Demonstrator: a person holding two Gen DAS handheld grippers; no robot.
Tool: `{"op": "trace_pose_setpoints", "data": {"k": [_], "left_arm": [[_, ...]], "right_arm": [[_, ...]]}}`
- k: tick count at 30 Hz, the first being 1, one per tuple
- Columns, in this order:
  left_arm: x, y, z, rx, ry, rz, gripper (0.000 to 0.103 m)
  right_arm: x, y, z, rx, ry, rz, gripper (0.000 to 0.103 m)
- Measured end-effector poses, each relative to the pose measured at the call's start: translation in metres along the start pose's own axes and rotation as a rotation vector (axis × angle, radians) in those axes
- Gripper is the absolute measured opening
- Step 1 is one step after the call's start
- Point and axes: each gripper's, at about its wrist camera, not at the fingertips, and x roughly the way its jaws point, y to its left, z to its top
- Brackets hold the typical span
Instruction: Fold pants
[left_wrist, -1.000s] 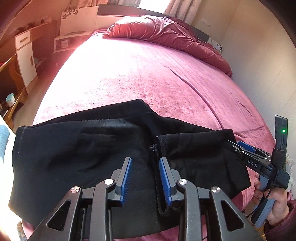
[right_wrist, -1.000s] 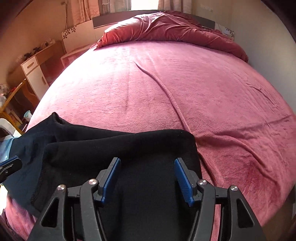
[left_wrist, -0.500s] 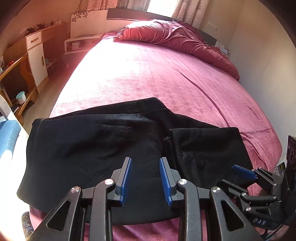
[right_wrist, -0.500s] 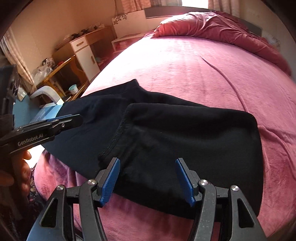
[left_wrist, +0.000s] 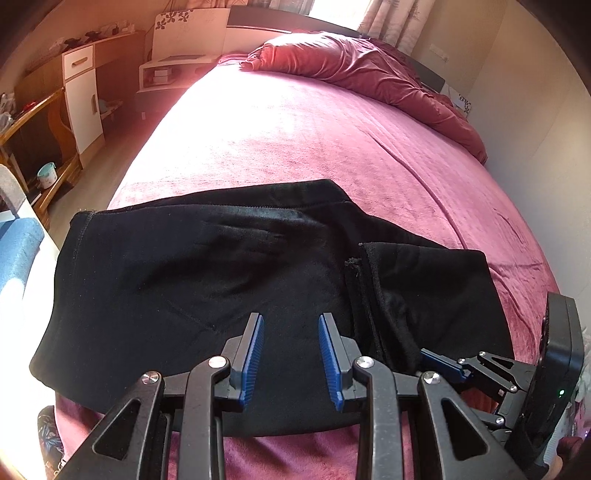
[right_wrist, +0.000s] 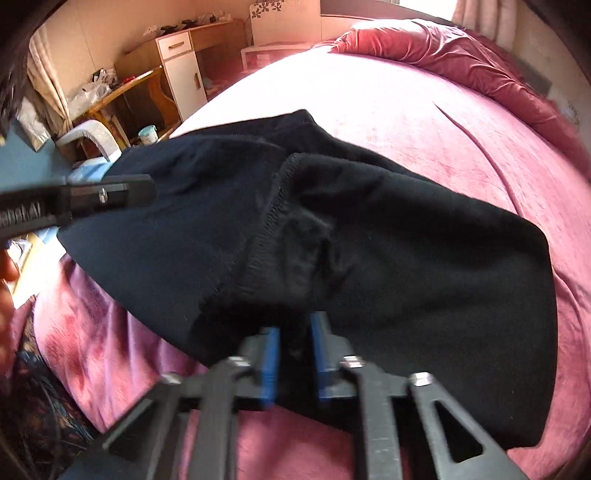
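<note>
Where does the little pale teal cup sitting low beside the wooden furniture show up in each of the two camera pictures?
Left wrist view: the small pale teal cup sits at the far left edge, about a third of the way down, low by the wooden desk.
Right wrist view: it appears upper left of centre, just beyond the black folded pants.
Shared landmark: the white cabinet door, behind the cup.
</note>
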Motion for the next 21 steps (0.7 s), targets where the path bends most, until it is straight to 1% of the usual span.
{"op": "trace_pose_setpoints", "data": {"k": [2,4,6,7,9,12,13,15,16,17,19,20,21], "left_arm": [[-0.001,0.005,0.000,-0.015,-0.003,-0.001,0.031],[-0.005,0.014,0.001,-0.036,-0.013,0.005,0.031],[-0.008,0.024,0.002,-0.063,-0.009,0.007,0.031],[-0.010,0.031,0.003,-0.081,-0.007,0.006,0.031],[-0.013,0.048,0.002,-0.132,0.001,0.003,0.035],[-0.022,0.082,0.003,-0.230,0.010,0.003,0.035],[-0.026,0.094,0.002,-0.265,0.007,0.005,0.035],[-0.038,0.124,0.000,-0.347,-0.007,0.004,0.035],[-0.045,0.138,-0.002,-0.384,-0.016,0.006,0.035],[-0.053,0.155,-0.004,-0.430,-0.030,0.013,0.036],[-0.064,0.187,-0.011,-0.515,-0.050,0.025,0.041],[-0.068,0.205,-0.016,-0.570,-0.054,0.031,0.046],[-0.071,0.220,-0.022,-0.624,-0.060,0.033,0.046]], "right_arm": [[-0.002,-0.002,0.010,0.026,-0.019,0.016,0.010],[0.007,-0.001,0.014,0.028,0.012,0.029,0.010],[0.020,-0.005,0.010,0.044,0.057,0.056,0.011],[0.022,-0.007,0.008,0.051,0.045,0.067,0.012],[0.022,-0.014,0.009,0.082,0.038,0.100,0.013],[0.019,-0.023,0.009,0.122,0.035,0.143,0.015],[0.017,-0.024,0.009,0.125,0.028,0.147,0.019],[0.008,-0.026,0.005,0.132,0.004,0.152,0.034],[0.004,-0.025,0.004,0.136,-0.008,0.149,0.047],[0.000,-0.025,0.002,0.139,-0.017,0.149,0.054],[-0.007,-0.025,-0.003,0.143,-0.026,0.147,0.054],[-0.011,-0.025,-0.005,0.148,-0.033,0.146,0.054],[-0.015,-0.022,-0.008,0.159,-0.040,0.145,0.054]]}}
